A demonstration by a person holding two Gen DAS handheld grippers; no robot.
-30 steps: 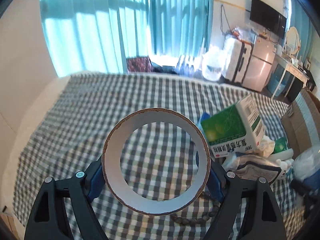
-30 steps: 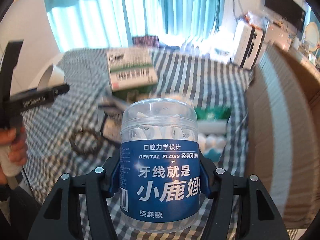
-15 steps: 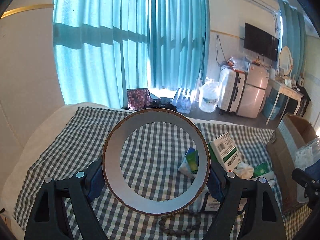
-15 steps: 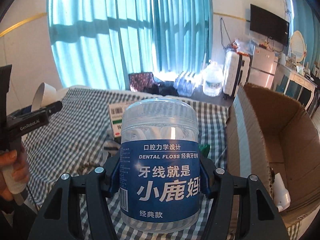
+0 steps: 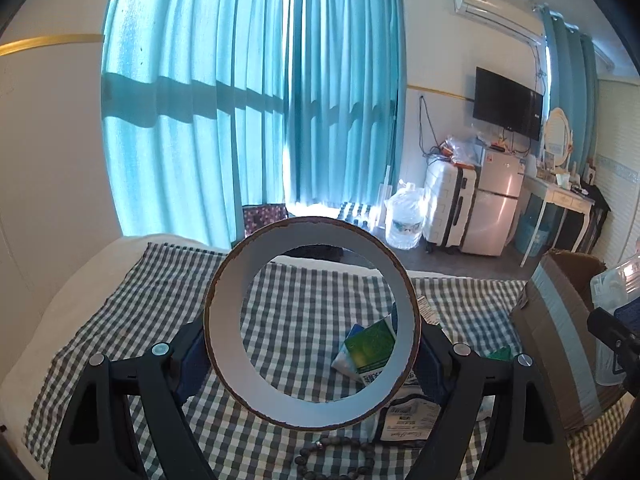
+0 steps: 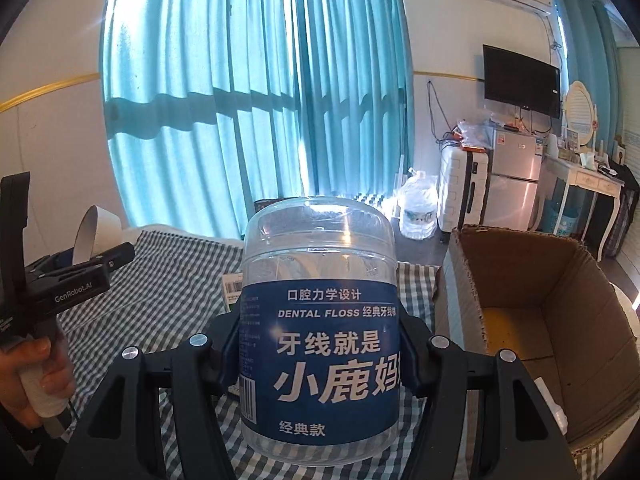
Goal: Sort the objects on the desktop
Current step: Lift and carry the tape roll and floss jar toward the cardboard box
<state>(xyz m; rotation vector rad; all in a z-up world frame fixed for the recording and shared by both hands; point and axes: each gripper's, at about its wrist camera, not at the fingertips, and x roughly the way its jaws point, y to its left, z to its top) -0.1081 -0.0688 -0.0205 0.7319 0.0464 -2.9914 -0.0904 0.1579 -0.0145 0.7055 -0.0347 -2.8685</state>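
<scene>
My left gripper (image 5: 311, 354) is shut on a tape roll (image 5: 224, 344), a wide ring with a white inside and brown rim, held upright above the checkered cloth (image 5: 140, 300). My right gripper (image 6: 318, 354) is shut on a clear dental floss jar (image 6: 320, 320) with a blue label, held above the cloth left of an open cardboard box (image 6: 540, 280). The left gripper with the tape roll (image 6: 94, 226) shows at the left of the right wrist view. The jar (image 5: 614, 300) shows at the right edge of the left wrist view.
On the cloth lie a green and white medicine box (image 5: 366, 346), a bead bracelet (image 5: 336, 450) and a white packet (image 5: 406, 420). The cardboard box (image 5: 560, 320) stands at the right; a white item (image 6: 550, 396) lies in it. Curtains, suitcase and fridge stand behind.
Both grippers have risen and tilted up with their loads, so the cloth and its objects sit lower in view. The right gripper has moved closer to the cardboard box's open top.
</scene>
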